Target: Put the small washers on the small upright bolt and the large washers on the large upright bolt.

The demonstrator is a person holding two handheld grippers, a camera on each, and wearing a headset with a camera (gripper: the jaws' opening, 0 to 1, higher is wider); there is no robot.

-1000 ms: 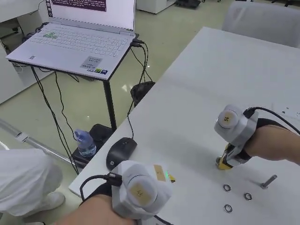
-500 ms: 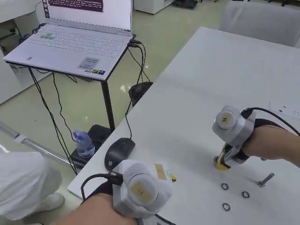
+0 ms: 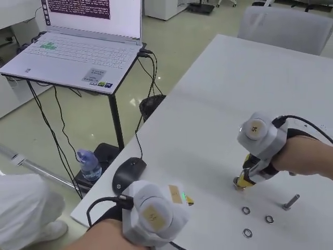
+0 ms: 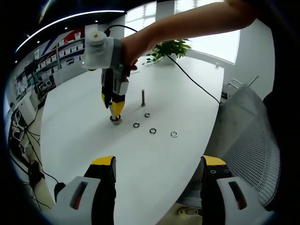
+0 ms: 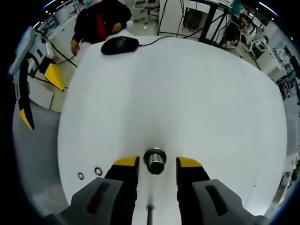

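Observation:
A large bolt (image 5: 154,160) stands upright on the white table (image 3: 208,135), seen from above between the jaws of my right gripper (image 5: 157,161). The jaws stand close on either side of it with thin gaps, so the gripper is narrowly open. From the left gripper view, the right gripper (image 4: 115,108) points down just over that bolt (image 4: 116,120). A small upright bolt (image 4: 143,97) stands behind it. Several small washers (image 4: 153,131) lie flat on the table near the large bolt. My left gripper (image 4: 159,161) hangs wide open and empty near the table's edge.
A black mouse (image 3: 126,174) lies near the table's corner. Beside the table a laptop (image 3: 73,52) sits on a stand, with cables and a water bottle (image 3: 88,162) on the floor. A grey chair (image 3: 286,26) stands at the far end.
The head camera has shifted a little. My right gripper stays at the large bolt, tips low over the table. The left gripper has hardly moved.

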